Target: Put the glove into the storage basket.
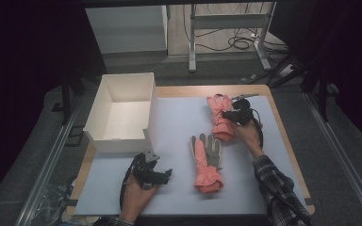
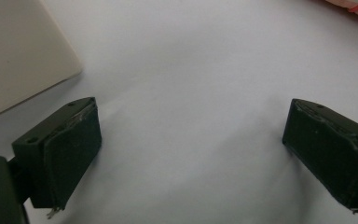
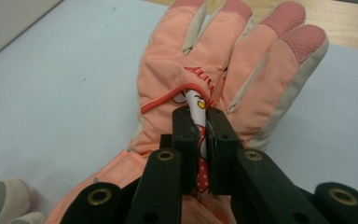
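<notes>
Two salmon-pink gloves lie on the pale mat. The far glove (image 1: 218, 115) (image 3: 223, 60) lies back side up at the right, fingers pointing away. My right gripper (image 1: 238, 114) (image 3: 199, 122) rests on it, shut on a fold of its back fabric with a small cartoon patch (image 3: 196, 105). The near glove (image 1: 206, 157) lies grey palm up in the middle of the mat. My left gripper (image 1: 153, 173) (image 2: 191, 140) hovers low over bare mat at the front left, jaws wide open, nothing between them.
An open white box (image 1: 122, 113) (image 2: 14, 56) stands at the left of the mat, close to my left gripper. The wooden table edge (image 1: 283, 136) frames the mat (image 1: 169, 122). Beyond the table are desk legs and cables (image 1: 238, 42) on the floor.
</notes>
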Demonstrator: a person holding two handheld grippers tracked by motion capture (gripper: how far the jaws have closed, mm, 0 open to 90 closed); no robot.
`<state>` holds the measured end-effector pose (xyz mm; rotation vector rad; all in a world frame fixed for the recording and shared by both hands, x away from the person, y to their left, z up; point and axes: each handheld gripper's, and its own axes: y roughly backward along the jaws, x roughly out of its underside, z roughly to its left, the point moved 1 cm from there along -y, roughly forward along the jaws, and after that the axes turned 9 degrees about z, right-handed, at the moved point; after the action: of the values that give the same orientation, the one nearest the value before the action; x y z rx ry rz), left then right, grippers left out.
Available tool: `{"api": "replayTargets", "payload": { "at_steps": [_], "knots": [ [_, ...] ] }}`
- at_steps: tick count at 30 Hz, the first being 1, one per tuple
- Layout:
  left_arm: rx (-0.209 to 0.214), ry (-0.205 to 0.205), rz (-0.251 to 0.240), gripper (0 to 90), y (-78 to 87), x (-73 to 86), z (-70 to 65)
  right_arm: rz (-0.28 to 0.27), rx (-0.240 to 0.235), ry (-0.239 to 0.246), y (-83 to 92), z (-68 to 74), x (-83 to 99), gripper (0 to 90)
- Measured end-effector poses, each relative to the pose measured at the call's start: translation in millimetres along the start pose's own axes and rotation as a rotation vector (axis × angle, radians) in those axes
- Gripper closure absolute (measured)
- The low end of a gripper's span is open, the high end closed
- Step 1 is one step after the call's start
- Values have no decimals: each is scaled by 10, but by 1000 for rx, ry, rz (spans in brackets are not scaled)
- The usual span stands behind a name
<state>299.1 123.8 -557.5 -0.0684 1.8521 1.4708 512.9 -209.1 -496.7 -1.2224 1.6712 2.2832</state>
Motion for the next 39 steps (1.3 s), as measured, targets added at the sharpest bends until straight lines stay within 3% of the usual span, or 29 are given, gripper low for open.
{"api": "replayTargets", "payload": {
  "at_steps": [9, 14, 17, 21, 22, 25, 26, 27, 34, 39],
  "knots": [
    [0, 0, 0, 44, 0, 0, 0, -44, -37, -21, 308, -28, 60, 835],
    [0, 0, 0, 44, 0, 0, -1, -78, -57, -3, 602, 55, 146, 834],
    [0, 0, 0, 44, 0, 0, -1, -83, -68, -1, 693, 102, 184, 834],
    [0, 0, 1, 44, 1, 0, 0, -84, -107, -5, 848, 225, 274, 835],
    [0, 0, 1, 44, 0, 0, -1, -84, -135, -15, 920, 314, 333, 834],
    [0, 0, 1, 44, 1, 0, -1, -86, -161, -29, 969, 388, 381, 834],
    [-2, -3, 1, 44, 1, 0, 2, -83, -182, -39, 1024, 497, 444, 834],
    [-2, -3, 1, 44, 1, 0, 2, -83, -182, -39, 1024, 497, 444, 834],
    [-1, 1, -2, 44, 0, -1, -1, -75, -224, -30, 1162, 896, 639, 832],
    [-1, 2, -2, 44, -1, -1, -1, -76, -241, -26, 1173, 1094, 720, 831]
  ]
}}
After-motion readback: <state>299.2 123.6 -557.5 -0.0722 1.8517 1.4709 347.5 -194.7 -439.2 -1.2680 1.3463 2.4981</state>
